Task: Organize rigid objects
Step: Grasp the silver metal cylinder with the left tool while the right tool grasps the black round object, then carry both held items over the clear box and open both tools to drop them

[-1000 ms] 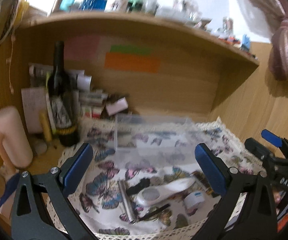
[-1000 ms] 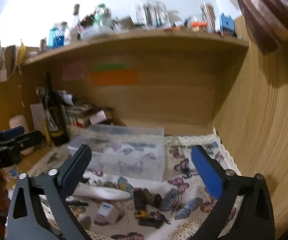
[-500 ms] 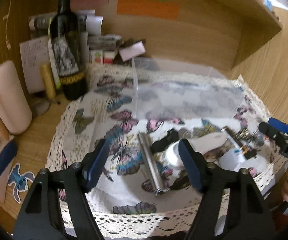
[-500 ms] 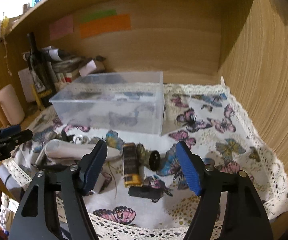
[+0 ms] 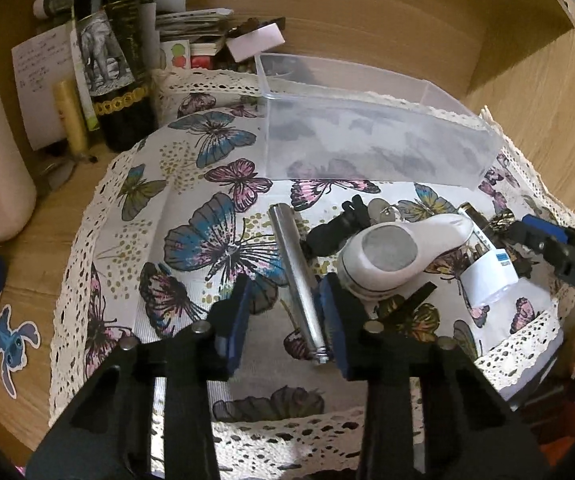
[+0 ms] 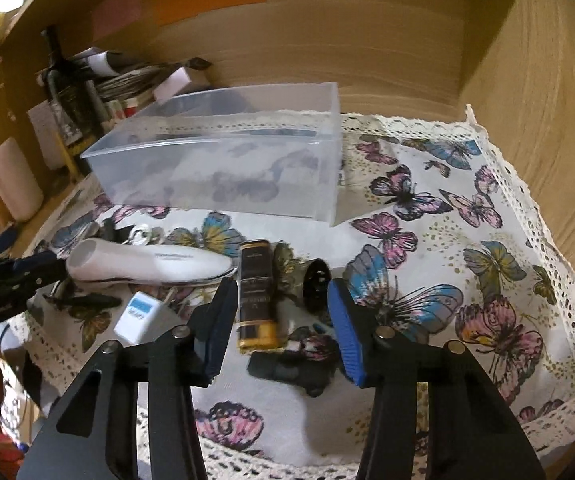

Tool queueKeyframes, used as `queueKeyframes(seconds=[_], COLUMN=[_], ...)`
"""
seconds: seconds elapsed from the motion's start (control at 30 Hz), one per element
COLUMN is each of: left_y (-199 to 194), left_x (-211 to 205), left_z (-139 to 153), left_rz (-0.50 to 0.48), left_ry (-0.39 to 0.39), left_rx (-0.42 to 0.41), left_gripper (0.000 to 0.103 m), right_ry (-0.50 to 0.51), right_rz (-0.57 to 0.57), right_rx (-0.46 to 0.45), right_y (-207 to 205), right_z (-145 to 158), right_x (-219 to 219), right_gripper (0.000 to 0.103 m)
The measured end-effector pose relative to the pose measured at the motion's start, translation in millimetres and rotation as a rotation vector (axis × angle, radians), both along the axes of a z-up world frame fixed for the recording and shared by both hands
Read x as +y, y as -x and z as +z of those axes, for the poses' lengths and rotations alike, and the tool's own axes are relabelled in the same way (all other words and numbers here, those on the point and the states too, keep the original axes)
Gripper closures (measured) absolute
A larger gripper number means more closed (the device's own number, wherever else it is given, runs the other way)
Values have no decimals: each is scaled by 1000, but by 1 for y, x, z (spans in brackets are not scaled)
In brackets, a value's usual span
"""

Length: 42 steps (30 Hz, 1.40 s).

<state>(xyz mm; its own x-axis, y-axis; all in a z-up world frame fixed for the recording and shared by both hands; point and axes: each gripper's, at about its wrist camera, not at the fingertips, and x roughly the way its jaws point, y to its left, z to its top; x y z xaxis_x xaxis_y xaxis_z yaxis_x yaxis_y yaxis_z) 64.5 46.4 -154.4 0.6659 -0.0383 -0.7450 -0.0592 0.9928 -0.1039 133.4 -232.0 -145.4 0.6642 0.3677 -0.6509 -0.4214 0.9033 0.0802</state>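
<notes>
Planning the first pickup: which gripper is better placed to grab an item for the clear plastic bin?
Left. The left gripper already brackets the silver metal cylinder; the right gripper straddles several items.

White butterfly-print cloth (image 5: 191, 184), silver metal tube (image 5: 293, 264), black-and-yellow lighter (image 6: 256, 296), blue-padded tongs (image 5: 285, 316).

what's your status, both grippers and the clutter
Left gripper open, fingers straddling metal tube. Right gripper open over black-and-gold case. Clear bin beyond, nothing blocking.

Left tool (image 5: 285, 314) angles down low, its blue pads partly parted. Right tool (image 6: 281, 326) sits alongside, also low, pads wider apart.
</notes>
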Motion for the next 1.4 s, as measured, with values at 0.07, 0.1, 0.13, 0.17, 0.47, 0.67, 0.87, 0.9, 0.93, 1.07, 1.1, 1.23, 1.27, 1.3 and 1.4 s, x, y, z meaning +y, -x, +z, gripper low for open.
queueKeyframes(seconds=[0.07, 0.1, 0.13, 0.17, 0.47, 0.67, 0.87, 0.9, 0.93, 1.07, 1.1, 1.23, 1.27, 1.3, 1.4], left_y=[-2, -5, -5, -6, -23, -21, -10, -7, -5, 2, 3, 8, 9, 9, 10], left_x=[2, 4, 6, 10, 9, 8, 12, 11, 10, 6, 6, 4, 3, 2, -2], left_z=[-2, -3, -4, -5, -9, -10, 1, 5, 8, 25, 29, 45, 51, 55, 72], left_rz=[15, 20, 26, 34, 21, 25, 44, 46, 47, 40, 40, 31, 29, 26, 18], left_ry=[-22, -34, -41, -41, -76, -98, -93, -103, -108, -120, -120, -118, -119, -120, -122], left_rx=[13, 19, 21, 27, 27, 6, -40, -56, -66, -114, -123, -166, -181, -192, -236], left_gripper=[85, 87, 88, 88, 87, 88, 88, 88, 88, 88, 88, 88, 88, 88, 88], right_ry=[7, 12, 14, 16, 16, -17, -8, -7, -9, -23, -28, -48, -53, -58, -76], right_rz=[-16, -24, -27, -28, -31, -31, -29, -28, -26, -18, -16, -8, -7, -4, 1], right_rx=[10, 15, 19, 26, 91, 117, 78, 67, 56, 10, -4, -56, -70, -82, -127], right_y=[-7, -10, -12, -15, -35, -39, -32, -30, -28, -22, -20, -14, -13, -12, -8], right_z=[-1, -2, -2, -3, -9, -11, -6, -3, -1, 12, 17, 32, 36, 40, 54], right_x=[-2, -3, -3, -4, -3, -7, -5, -5, -5, -5, -5, -4, -3, -3, 0], right_gripper=[59, 59, 59, 59, 59, 71, 72, 72, 72, 72, 72, 72, 72, 72, 72])
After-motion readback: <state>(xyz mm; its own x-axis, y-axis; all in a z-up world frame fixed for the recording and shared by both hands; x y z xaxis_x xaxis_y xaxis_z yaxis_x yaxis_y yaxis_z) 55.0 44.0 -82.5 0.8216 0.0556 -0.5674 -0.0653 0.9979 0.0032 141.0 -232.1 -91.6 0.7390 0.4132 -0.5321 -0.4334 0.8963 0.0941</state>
